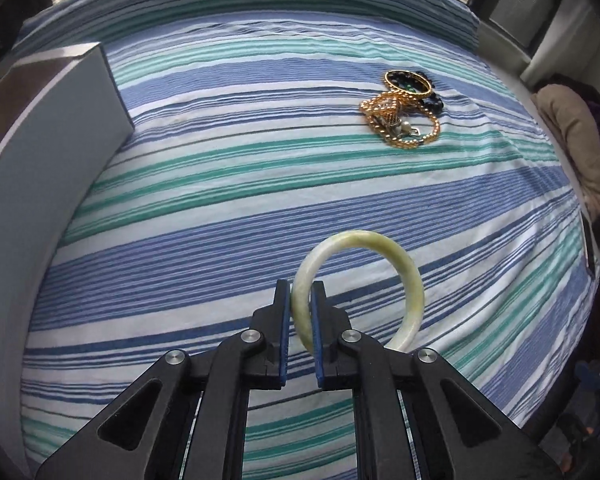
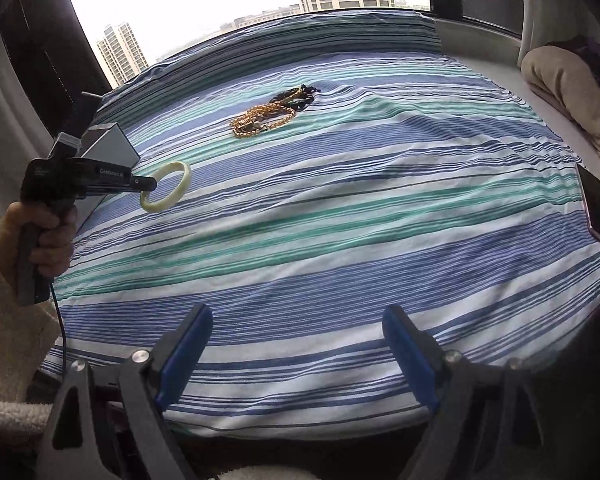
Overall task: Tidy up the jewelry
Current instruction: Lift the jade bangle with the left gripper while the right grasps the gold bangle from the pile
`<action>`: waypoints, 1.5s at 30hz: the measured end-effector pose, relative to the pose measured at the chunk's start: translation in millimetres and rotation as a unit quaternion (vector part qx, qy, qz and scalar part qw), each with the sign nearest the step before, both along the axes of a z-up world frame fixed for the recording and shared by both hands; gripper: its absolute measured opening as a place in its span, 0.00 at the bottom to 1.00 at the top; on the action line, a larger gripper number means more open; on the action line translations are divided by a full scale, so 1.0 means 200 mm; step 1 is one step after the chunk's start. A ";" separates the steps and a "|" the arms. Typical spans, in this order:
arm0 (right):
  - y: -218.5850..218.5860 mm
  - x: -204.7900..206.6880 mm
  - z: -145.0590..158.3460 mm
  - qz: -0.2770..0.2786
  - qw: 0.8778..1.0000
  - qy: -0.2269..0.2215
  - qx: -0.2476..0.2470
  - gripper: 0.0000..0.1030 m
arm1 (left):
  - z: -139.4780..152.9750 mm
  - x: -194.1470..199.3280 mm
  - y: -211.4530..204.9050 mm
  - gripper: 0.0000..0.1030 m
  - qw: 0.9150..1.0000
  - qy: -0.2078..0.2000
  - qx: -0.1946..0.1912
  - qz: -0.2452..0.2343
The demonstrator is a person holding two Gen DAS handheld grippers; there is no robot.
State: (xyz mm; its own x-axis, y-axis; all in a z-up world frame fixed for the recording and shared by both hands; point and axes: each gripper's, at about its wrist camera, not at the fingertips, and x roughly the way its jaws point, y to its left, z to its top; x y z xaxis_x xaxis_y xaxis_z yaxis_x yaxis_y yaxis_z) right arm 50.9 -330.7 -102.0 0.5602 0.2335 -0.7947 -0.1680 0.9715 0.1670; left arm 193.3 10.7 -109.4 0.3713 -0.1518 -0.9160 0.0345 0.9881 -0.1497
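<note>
- Left tool [image 1: 301,300]: black linkage arms with round steel pivots; blue ribbed pads [image 1: 286,320] clamped on the rim of the jade bangle [image 1: 404,276].
- Jade bangle: smooth, round-section ring, pale green-white with yellowish patches; held clear above the bed, hoop extending forward and to the right of the pads. Seen from the right wrist view as a pale ring [image 2: 168,190] at the tip of the left tool [image 2: 150,185], near the grey box.
- Right tool [image 2: 298,354]: flat blue pads [image 2: 188,344] set wide apart, gripping nothing, hovering over the near edge of the bed.
- Bed cover [image 1: 220,184]: woven fabric in blue, teal and white stripes, lightly wrinkled.
- Grey box [image 1: 52,128]: rectangular, matte flat walls, resting at the left edge of the bed.
- Dark phone [image 2: 598,208]: flat glossy slab, lying at the right edge of the bed.
- Jewelry pile [image 1: 404,110]: tangled gold-coloured beaded chains, a gold bangle with dark inlay, dark beads behind; resting on the bed, well apart from the jade bangle.
- Beige blanket [image 2: 568,84]: soft, folded, far right beside the bed.
</note>
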 end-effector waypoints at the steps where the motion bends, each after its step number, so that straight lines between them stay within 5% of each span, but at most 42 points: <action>1: 0.00 0.03 0.01 0.007 1.000 0.002 0.000 0.86 | -0.01 -0.04 0.06 0.07 1.000 0.003 -0.001 0.008; 7: -0.01 0.34 0.15 0.042 0.998 0.009 0.055 0.86 | -0.02 -0.21 0.27 0.07 0.998 -0.008 0.028 0.050; 14: -0.02 1.06 0.14 0.009 0.987 0.054 0.148 0.86 | -0.09 -0.27 0.34 0.08 0.997 -0.010 0.029 0.077; 19: 0.22 1.46 -0.01 0.015 0.975 0.118 0.187 0.67 | -0.10 -0.30 0.36 0.08 0.996 -0.010 0.021 0.086; 23: 0.44 1.62 -0.10 0.002 0.977 0.132 0.170 0.60 | -0.12 -0.31 0.38 0.08 0.996 -0.009 0.015 0.090; 26: 0.57 1.67 -0.07 -0.002 0.986 0.100 0.132 0.59 | -0.12 -0.32 0.38 0.08 0.996 -0.012 0.014 0.090; 28: 0.63 1.69 -0.05 0.001 0.992 0.092 0.086 0.46 | -0.12 -0.33 0.38 0.08 0.996 -0.013 0.016 0.089; 33: 0.46 1.81 0.01 -0.050 0.993 0.071 0.078 0.43 | -0.13 -0.34 0.38 0.08 0.996 -0.019 0.018 0.085; 38: 0.28 1.96 -0.06 -0.088 0.987 0.106 0.088 0.42 | -0.13 -0.34 0.37 0.08 0.996 -0.023 0.022 0.085; 45: 0.30 1.99 -0.17 -0.073 0.990 0.105 0.051 0.07 | -0.13 -0.34 0.37 0.08 0.996 -0.023 0.029 0.081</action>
State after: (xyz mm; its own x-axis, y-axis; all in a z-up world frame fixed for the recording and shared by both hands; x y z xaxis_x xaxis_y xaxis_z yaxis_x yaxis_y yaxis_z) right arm 448.0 -270.1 -135.3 0.4188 0.2462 -0.8740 0.0224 0.9594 0.2810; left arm 124.9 83.8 -134.5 0.4281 -0.0335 -0.9031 -0.1211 0.9882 -0.0940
